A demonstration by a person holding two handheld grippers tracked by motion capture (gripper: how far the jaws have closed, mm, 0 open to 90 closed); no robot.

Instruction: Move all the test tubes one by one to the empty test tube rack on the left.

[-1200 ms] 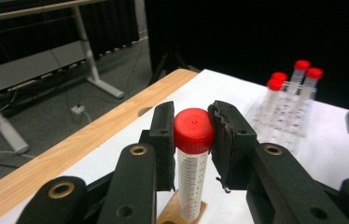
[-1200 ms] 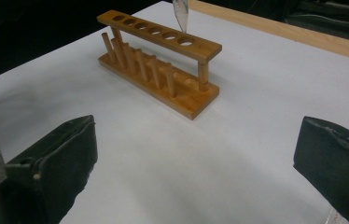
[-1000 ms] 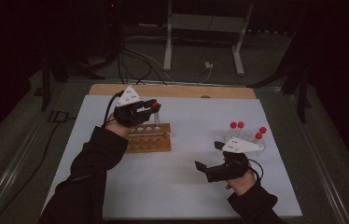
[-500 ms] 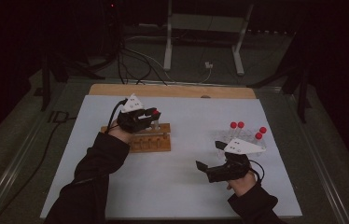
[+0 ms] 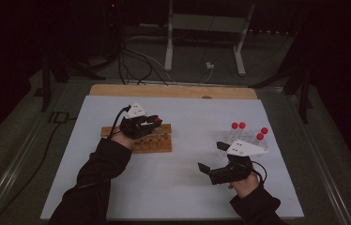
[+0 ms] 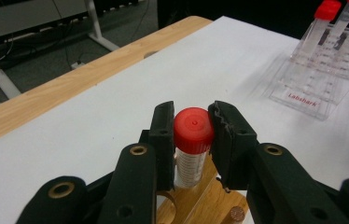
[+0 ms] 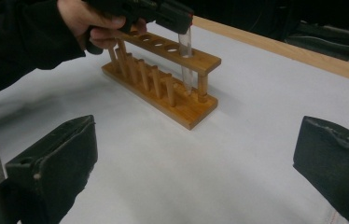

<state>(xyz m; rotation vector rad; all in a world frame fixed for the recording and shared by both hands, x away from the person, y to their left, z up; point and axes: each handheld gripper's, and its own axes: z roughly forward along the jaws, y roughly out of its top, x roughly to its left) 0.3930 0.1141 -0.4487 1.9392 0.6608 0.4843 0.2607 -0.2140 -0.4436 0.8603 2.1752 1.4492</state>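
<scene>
Your left gripper (image 6: 193, 140) clamps the red-capped tube (image 6: 191, 149), partway down an end hole of the wooden rack (image 7: 163, 79), right gripper (image 7: 196, 158) wide open, empty; tilt the tube and it could jam or tip the rack.

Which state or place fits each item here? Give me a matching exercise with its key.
Items:
1. red-capped clear plastic tube
2. wooden tube rack with round holes
3. clear plastic rack holding red-capped tubes
4. right gripper

States:
A. jaws wide apart, nothing between them
B. by the right hand, on the white table cover
C. clamped in the left gripper, lower end through an end hole
D. under the left hand

Pairs: 1-C, 2-D, 3-B, 4-A
</scene>
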